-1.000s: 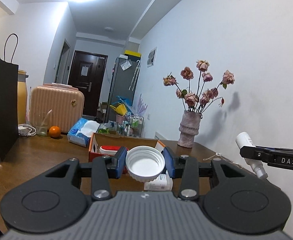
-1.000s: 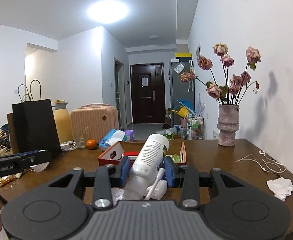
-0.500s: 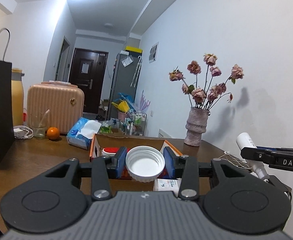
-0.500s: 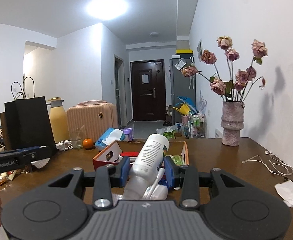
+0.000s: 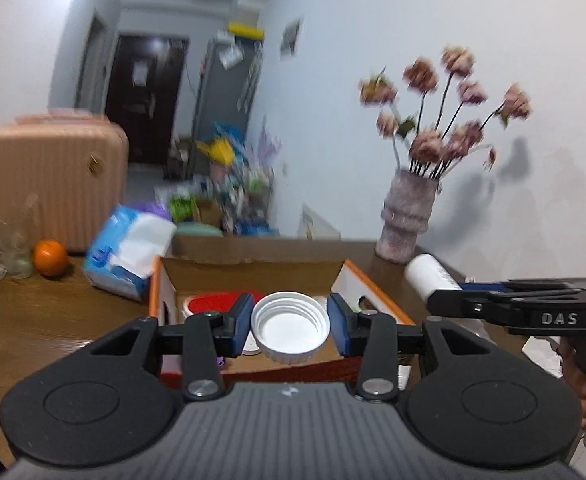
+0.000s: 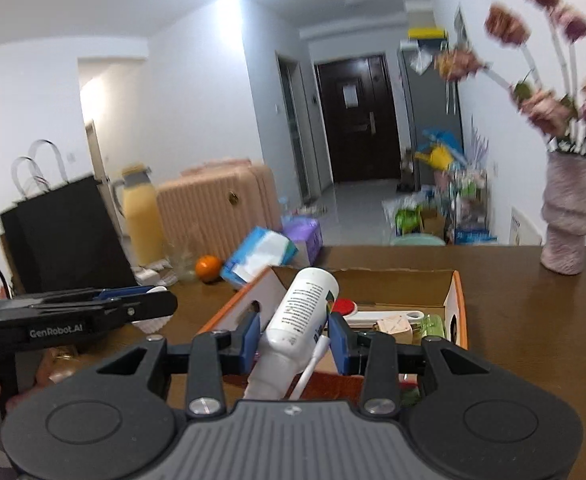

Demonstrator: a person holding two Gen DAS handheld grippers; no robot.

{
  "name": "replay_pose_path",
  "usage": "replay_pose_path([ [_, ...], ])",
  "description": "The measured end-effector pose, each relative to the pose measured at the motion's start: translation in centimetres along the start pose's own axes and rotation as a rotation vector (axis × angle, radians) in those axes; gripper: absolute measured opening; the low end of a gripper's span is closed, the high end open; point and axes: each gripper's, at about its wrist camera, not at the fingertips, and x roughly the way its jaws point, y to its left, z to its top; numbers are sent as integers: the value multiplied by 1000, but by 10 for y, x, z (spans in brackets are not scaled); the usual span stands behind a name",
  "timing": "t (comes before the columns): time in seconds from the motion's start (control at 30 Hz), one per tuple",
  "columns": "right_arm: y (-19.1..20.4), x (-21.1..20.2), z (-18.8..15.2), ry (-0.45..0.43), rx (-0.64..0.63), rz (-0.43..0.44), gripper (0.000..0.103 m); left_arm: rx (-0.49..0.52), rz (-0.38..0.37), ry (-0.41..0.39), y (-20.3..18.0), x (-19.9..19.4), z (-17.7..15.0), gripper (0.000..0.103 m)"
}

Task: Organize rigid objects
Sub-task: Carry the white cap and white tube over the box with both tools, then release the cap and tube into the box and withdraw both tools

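My left gripper is shut on a white screw cap, open side toward the camera, held over the near edge of an orange-and-white cardboard box. My right gripper is shut on a white squeeze bottle with its nozzle pointing back at the camera, also over the box. The bottle's base shows at the right of the left wrist view. Inside the box lie a red lid, a white spoon-like piece and small items.
On the brown table stand a pink vase with dried roses, a tissue pack, an orange, a glass, a black paper bag and a yellow bottle. A pink suitcase stands behind.
Both grippers moved forward and closer to the box, which now looks larger and nearer. The cap and bottle stayed gripped.
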Motion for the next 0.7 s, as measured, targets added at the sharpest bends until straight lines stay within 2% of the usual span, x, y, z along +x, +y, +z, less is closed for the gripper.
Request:
replay_pose_path([
  [0.2, -39, 95, 16, 176, 80, 45, 36, 7, -14, 196, 26, 91, 5, 41],
  [0.4, -57, 175, 5, 311, 98, 26, 36, 93, -20, 357, 38, 156, -18, 41],
  [0.53, -60, 216, -9, 390, 73, -5, 36, 106, -8, 412, 47, 182, -32, 41],
  [0.7, -58, 241, -22, 442, 55, -13, 38, 99, -32, 421, 52, 190, -37, 51],
])
